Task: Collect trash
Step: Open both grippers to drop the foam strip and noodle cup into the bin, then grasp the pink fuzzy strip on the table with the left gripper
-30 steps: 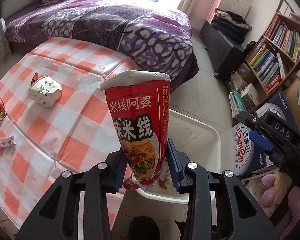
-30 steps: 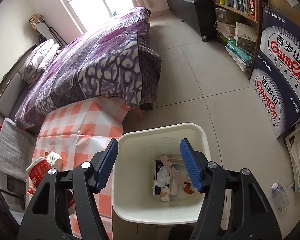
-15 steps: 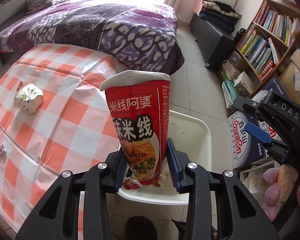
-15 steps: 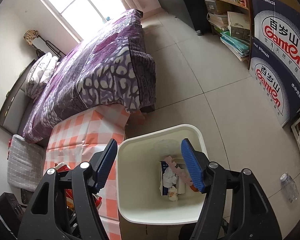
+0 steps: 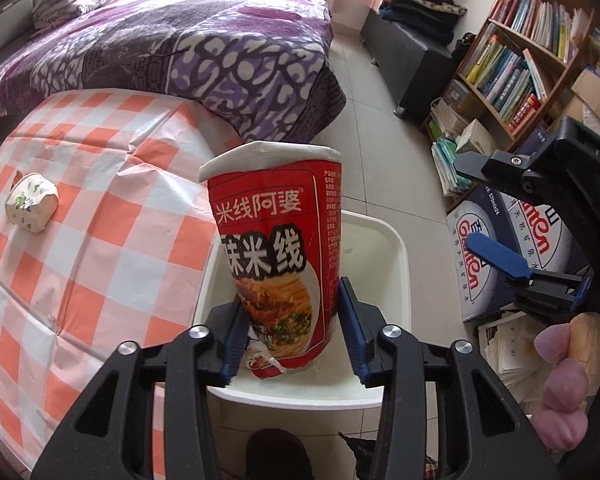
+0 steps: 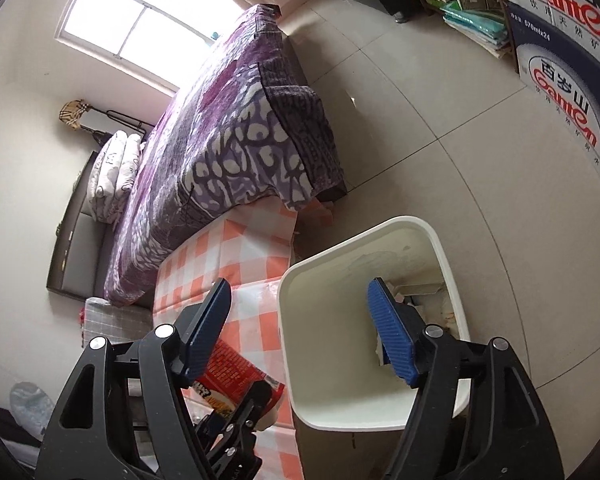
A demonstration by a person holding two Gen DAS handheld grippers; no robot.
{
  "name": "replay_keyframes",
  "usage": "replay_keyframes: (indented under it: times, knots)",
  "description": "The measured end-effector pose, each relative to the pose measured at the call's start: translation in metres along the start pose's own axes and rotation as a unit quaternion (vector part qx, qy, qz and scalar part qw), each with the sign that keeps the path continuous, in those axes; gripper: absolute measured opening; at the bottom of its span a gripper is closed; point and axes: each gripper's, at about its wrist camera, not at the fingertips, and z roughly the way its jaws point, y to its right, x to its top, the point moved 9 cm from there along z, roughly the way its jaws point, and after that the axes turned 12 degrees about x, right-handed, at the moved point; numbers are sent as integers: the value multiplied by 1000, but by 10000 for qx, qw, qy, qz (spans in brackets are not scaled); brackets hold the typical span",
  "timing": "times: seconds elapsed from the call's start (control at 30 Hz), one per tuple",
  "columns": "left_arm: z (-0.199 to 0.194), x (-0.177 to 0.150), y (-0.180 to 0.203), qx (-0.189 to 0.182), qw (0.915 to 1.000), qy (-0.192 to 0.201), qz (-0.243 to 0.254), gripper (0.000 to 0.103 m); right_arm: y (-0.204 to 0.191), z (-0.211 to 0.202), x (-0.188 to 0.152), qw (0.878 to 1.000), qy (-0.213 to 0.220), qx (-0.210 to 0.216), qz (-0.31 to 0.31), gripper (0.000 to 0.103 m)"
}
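Left wrist view: your left gripper (image 5: 292, 328) has its jaws opening around the red noodle cup (image 5: 278, 256), upright between the pads above the white bin (image 5: 400, 248), beside the checked tabletop's (image 5: 100, 216) right edge.
Tabletop: a small patterned carton (image 5: 30, 206) near its left edge.
Right wrist view: your right gripper (image 6: 300, 320) is widening, nothing between its jaws, over the bin's left rim; trash lies inside.

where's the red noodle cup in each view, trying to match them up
Left wrist: red noodle cup at centre, upright between the opening left gripper jaws, over the white bin.
Right wrist: cup at bottom left, behind the near finger.
Shared landmark: the white bin.
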Motion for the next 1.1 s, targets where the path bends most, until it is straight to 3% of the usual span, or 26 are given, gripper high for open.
replay_keyframes:
  times: [0.07, 0.3, 0.53, 0.7, 0.9, 1.1]
  knots:
    - [3, 0, 0, -25, 9999, -90, -63, 62, 2, 3, -2, 9998, -73, 98, 152, 70]
    - [4, -4, -28, 62, 9995, -104, -281, 63, -5, 14, -8, 9997, -227, 3, 77, 78]
    - [8, -12, -82, 270, 9971, -148, -694, 68, -15, 29, -17, 9962, -352, -615, -500, 90]
    - [18, -25, -130, 600, 9929, -288, -991, 73, -27, 49, -34, 9869, -545, -1122, -1019, 95]
    - [32, -47, -204, 1027, 9824, -533, -1464, 76, -50, 84, -66, 9700, -944, -1468, -1690, 96]
    - [34, -70, -286, 1505, 9643, -691, -2065, 76, -82, 113, -102, 9484, -1211, -1649, -2422, 96]
